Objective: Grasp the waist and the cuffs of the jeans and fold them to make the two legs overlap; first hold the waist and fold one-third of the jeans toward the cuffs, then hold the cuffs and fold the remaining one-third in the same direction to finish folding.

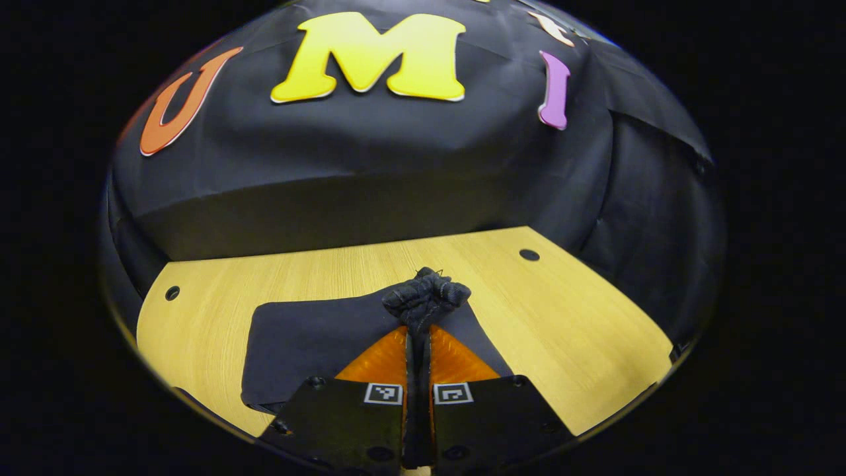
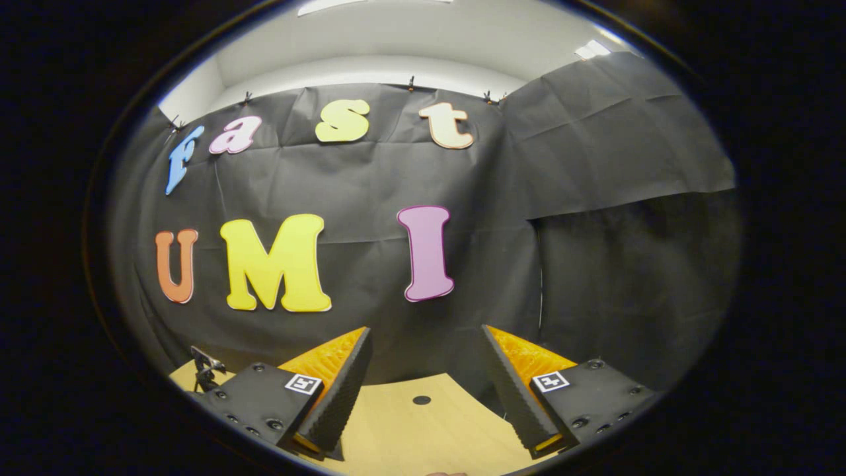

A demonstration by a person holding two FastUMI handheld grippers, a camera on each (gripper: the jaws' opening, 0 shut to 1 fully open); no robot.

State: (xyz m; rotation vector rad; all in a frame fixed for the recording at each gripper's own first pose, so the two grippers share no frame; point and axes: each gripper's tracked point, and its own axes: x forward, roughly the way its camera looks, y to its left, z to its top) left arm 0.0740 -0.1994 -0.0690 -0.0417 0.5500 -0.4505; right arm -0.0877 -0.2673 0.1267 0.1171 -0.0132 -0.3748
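Dark denim bunched in the left claw, right claw spread and bare.

In the left gripper view the left gripper point(image 1: 418, 330) is clenched on a crumpled wad of the jeans point(image 1: 310, 344), the bunch poking out at 12 o'clock past its fingertips; from there the flat cloth spreads toward 9 o'clock over the wooden table point(image 1: 568, 317), so the garment's length seems to run leftward from the pinch. Which end is pinched, waist or cuff, I cannot tell. In the right gripper view the right gripper point(image 2: 426, 390) is released, jaws wide apart over bare tabletop, pointing at the booth wall point(image 2: 370, 178); the left claw looks nearer the jeans.
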